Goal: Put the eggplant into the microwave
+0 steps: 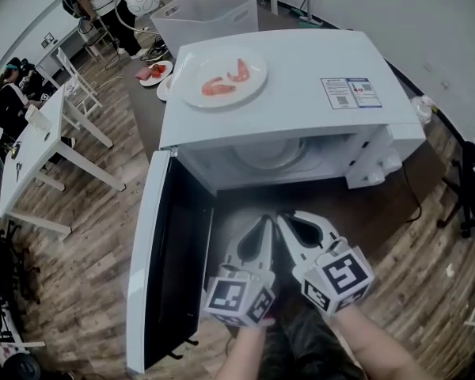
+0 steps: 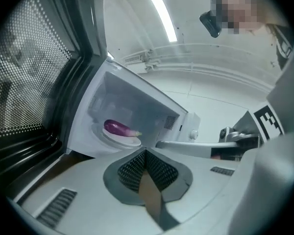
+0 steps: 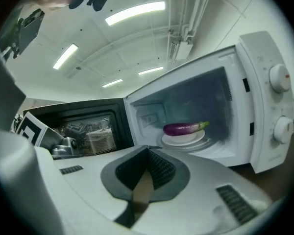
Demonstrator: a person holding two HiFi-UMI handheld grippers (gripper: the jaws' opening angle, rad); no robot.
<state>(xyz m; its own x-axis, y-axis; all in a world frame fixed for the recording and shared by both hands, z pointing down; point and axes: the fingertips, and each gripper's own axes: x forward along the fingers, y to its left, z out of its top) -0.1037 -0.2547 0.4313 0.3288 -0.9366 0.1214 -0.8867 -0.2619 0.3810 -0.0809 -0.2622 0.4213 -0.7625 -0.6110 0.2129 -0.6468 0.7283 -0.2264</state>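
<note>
- microwave (image 1: 301, 109) cavity mouth is open; door (image 1: 162, 267) is swung fully out at the microwave's left and stands clear of the opening
- right of the opening: control panel with two knobs (image 3: 279, 77), its edge flush with the cavity's right wall
- left gripper (image 1: 266, 222) and right gripper (image 1: 288, 218) are side by side just in front of the opening, outside it, tips close together and apart from the sill and door
- both grippers clenched, pads together, nothing between them
- brown table (image 1: 380, 220) shows bare in front of the microwave, under the grippers
- on the microwave's top: a white dish (image 1: 257, 68) with pink-red food pieces, back from the front edge
- eggplant (image 3: 183, 128) is inside the microwave, lying across a white plate (image 3: 183, 141) at the middle of the cavity floor, free of the walls
- eggplant: small, slim, glossy purple, green stem end pointing toward the control-panel side
</note>
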